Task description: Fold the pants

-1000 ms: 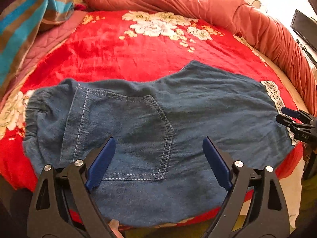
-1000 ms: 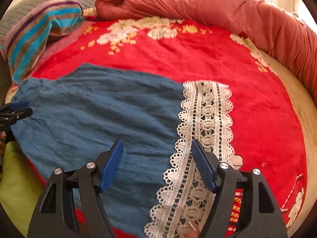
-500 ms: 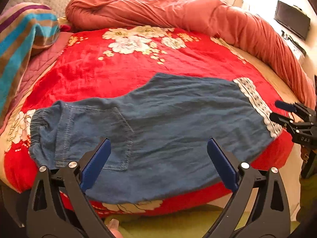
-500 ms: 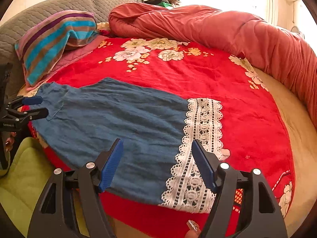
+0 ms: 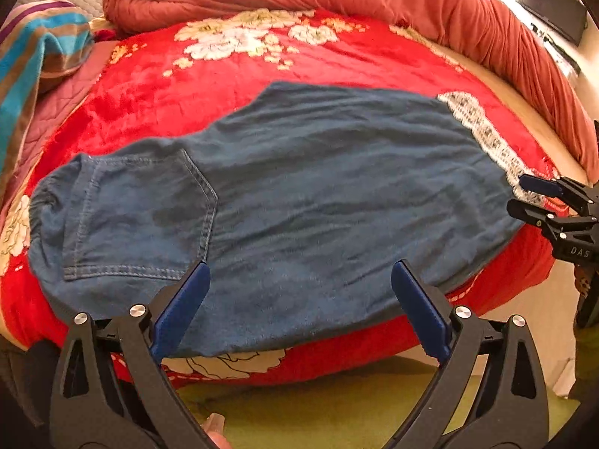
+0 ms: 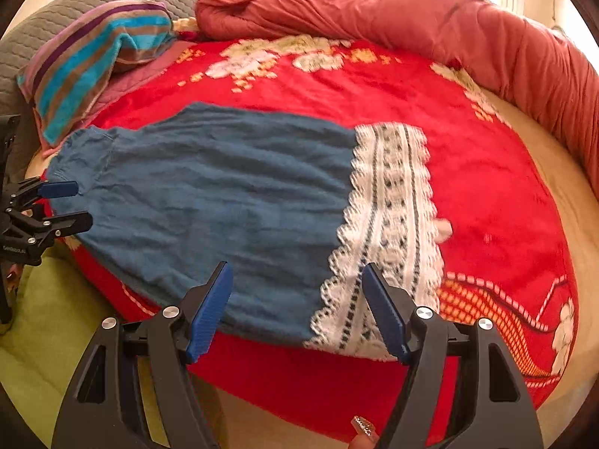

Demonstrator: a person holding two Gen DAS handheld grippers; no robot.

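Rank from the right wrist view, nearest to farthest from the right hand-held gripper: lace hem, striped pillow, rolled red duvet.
From the right hand-held gripper:
1. Lace hem, just ahead between the open fingers.
2. Striped pillow, far left, beyond the pants.
3. Rolled red duvet, along the bed's far edge.

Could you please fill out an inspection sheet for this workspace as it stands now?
Surface: red floral blanket spread over a round bed.
Job's things: blue pants lying flat near the bed's front edge, back pocket up, white lace hem at the right end.
Clutter: striped pillow and bunched red duvet at the far side.
Grippers: left tool and right tool both open, holding nothing.
Cables: nothing seen.
Surroundings: grey quilted headboard, dark screen, green floor mat.
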